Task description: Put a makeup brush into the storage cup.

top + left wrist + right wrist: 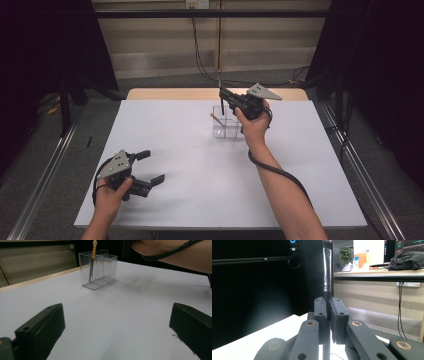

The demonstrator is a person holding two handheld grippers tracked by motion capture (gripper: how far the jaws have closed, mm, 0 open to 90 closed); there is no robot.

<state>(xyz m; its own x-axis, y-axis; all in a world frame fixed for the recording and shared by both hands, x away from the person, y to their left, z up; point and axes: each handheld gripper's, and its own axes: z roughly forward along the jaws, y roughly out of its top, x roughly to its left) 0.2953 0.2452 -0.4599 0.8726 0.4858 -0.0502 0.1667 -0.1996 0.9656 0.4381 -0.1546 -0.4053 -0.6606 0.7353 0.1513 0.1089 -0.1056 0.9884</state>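
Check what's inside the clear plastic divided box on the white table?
The clear plastic divided box holds one slim brush with an orange-tan tip, leaning upright in one compartment. The other visible compartments look empty; the right hand covers part of the box in the high view.

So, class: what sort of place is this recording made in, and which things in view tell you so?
Probably an office-like lab test bench: a white table framed by black curtains, metal floor rails beside it, and computer monitors on a desk behind.

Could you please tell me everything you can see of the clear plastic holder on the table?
The clear plastic holder is a small see-through box, open on top and split by inner walls into compartments. It stands upright on the white table, toward the far middle. One slim tool with an orange tip leans inside it.
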